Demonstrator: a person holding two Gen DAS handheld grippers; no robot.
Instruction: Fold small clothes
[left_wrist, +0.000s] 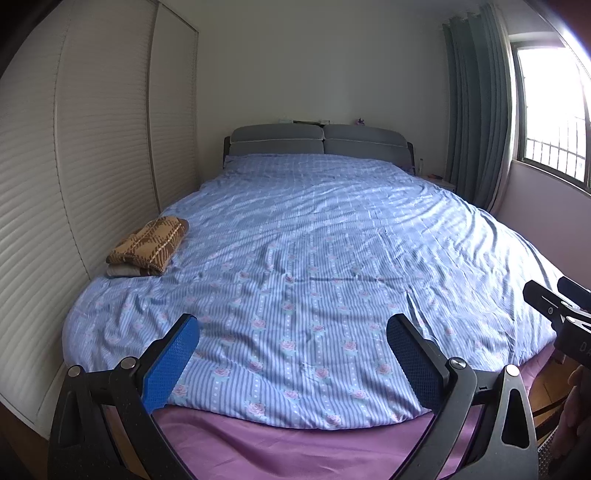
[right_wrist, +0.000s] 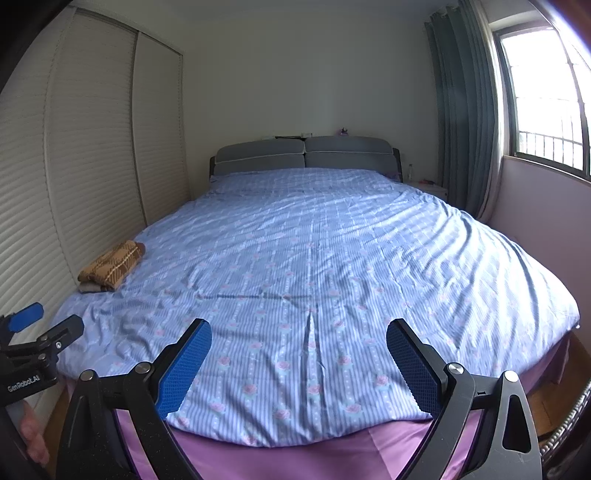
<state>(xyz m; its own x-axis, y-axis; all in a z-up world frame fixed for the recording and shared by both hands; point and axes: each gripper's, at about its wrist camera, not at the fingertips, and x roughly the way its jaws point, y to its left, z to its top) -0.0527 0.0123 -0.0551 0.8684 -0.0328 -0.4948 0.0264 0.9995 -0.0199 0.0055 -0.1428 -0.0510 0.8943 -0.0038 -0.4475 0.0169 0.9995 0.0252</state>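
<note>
The folded brown plaid garment (left_wrist: 149, 245) lies on the left side of the bed (left_wrist: 314, 258), close to the left edge and beside the louvred wardrobe doors (left_wrist: 74, 166). It rests on top of a second, pale folded piece (left_wrist: 122, 271), of which only the front edge shows. Both pieces lie flat on the blue striped floral cover (right_wrist: 314, 277).

The left hand-held gripper (left_wrist: 291, 362) is held over the foot of the bed, pointing toward the headboard (left_wrist: 317, 142). Its jaws stand wide apart, with nothing between the blue pads (left_wrist: 170, 365). The right hand-held gripper (right_wrist: 299, 365) is held in the same attitude, just to the right of the left one, jaws likewise spread and unloaded. Neither unit touches the cover or the garment. Each unit appears at the frame edge of the other's camera. Part of a hand shows at the lower left of the right wrist view (right_wrist: 33, 439).

The garment stack lies well apart from both units, forward and to the left. The middle and right of the cover are unoccupied, showing only creases. The cover's foot edge ends above a purple sheet (left_wrist: 295, 450). On the left the wardrobe doors stand just beside the bed edge. On the right, a strip of wooden floor (right_wrist: 550, 402) separates the bed from the wall below the window (right_wrist: 546, 103). A grey-green curtain (right_wrist: 465, 110) hangs at the far right corner, next to a small bedside stand (right_wrist: 428, 188); the items on it are too small to identify.
</note>
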